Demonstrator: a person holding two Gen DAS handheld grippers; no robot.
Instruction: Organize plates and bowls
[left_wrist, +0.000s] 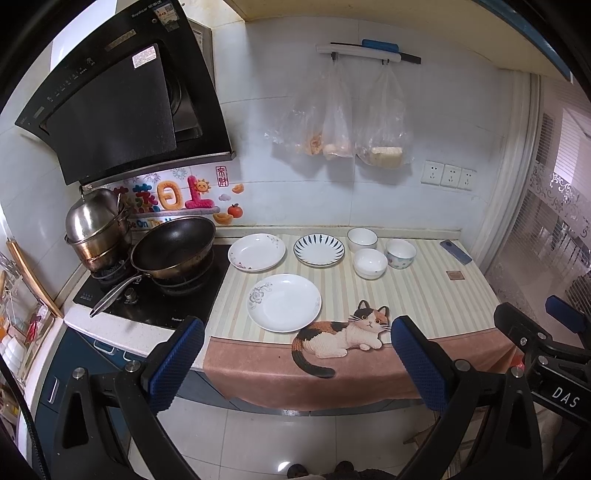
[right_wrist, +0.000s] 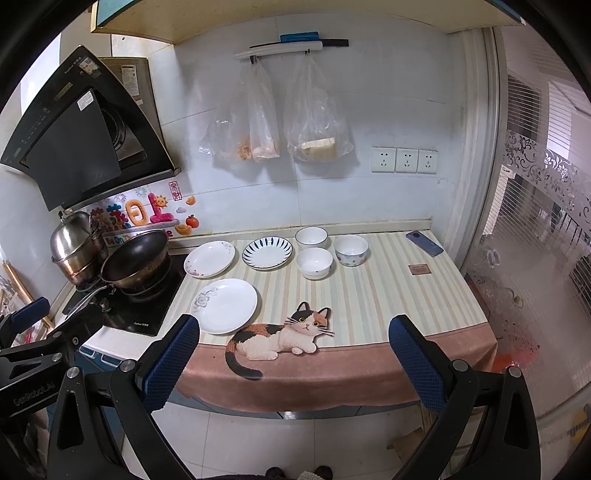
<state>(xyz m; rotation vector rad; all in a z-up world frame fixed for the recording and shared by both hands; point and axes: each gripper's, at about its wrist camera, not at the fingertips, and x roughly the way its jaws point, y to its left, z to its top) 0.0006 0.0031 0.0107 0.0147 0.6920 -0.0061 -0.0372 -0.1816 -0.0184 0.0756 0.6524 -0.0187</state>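
Three plates lie apart on the striped counter cloth (left_wrist: 424, 295): a large white floral plate (left_wrist: 283, 302) (right_wrist: 224, 305) at the front, a smaller floral plate (left_wrist: 256, 252) (right_wrist: 209, 259) behind it, and a blue-striped plate (left_wrist: 319, 249) (right_wrist: 267, 252). Three bowls stand to their right: a blue-rimmed bowl (left_wrist: 362, 239) (right_wrist: 311, 236), a plain white bowl (left_wrist: 370, 263) (right_wrist: 314, 262) and a dotted bowl (left_wrist: 400, 253) (right_wrist: 350, 250). My left gripper (left_wrist: 295, 354) and right gripper (right_wrist: 291, 354) are both open and empty, held in front of the counter's edge.
A black wok (left_wrist: 173, 247) and stacked steel pots (left_wrist: 96, 229) sit on the stove at left. A phone (left_wrist: 455, 251) and a small brown card (left_wrist: 455, 275) lie at the counter's right. Plastic bags (left_wrist: 340, 122) hang on the wall. A glass door (right_wrist: 535, 240) stands at right.
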